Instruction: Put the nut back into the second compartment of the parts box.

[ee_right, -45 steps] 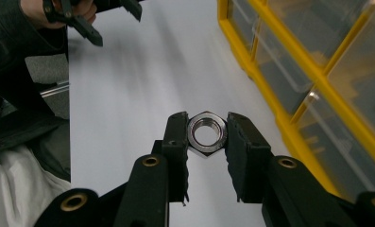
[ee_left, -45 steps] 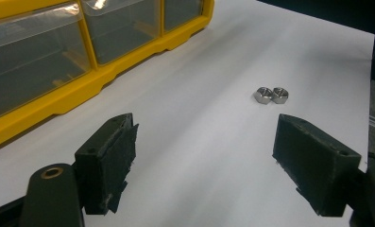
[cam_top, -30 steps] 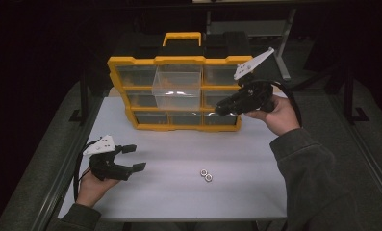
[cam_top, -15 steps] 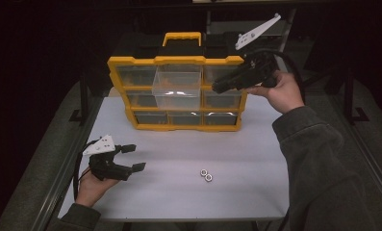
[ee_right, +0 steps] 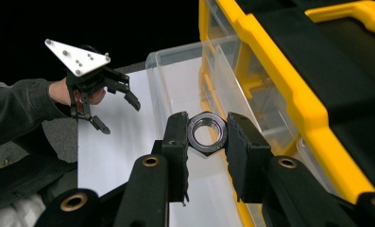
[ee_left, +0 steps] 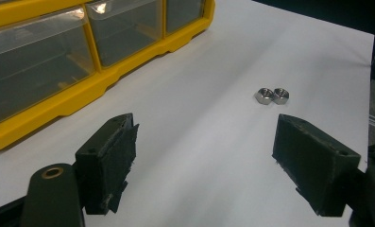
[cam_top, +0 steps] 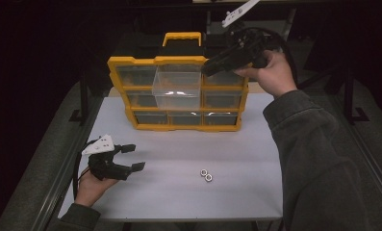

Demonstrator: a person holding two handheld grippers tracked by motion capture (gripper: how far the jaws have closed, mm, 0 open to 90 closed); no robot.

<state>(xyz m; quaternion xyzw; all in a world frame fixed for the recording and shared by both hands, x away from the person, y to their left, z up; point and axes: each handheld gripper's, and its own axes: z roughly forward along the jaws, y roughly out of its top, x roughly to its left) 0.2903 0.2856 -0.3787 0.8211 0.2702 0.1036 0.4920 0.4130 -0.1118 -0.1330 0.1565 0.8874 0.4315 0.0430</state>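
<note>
My right gripper (ee_right: 206,137) is shut on a steel hex nut (ee_right: 207,132), gripped flat between its pads. It hangs over the clear drawer (ee_right: 175,71) that is pulled out of the yellow organiser (cam_top: 179,94); in the high view my right gripper (cam_top: 209,67) sits raised at the cabinet's upper right. Two more hex nuts (cam_top: 206,175) lie side by side on the white table (cam_top: 179,192), and they show as nuts (ee_left: 272,95) ahead of my left gripper (ee_left: 204,161). My left gripper (cam_top: 133,157) rests open near the table's front left with nothing between its jaws.
The organiser has a black top and a yellow carry handle (cam_top: 182,37), and holds several clear drawers, the others closed. It stands at the back of the table. Dark surroundings frame the table, with a metal rail (cam_top: 63,163) along its left edge.
My right gripper has risen with the nut, from beside the cabinet's right drawers to above its top right corner. My left gripper has stayed put.
</note>
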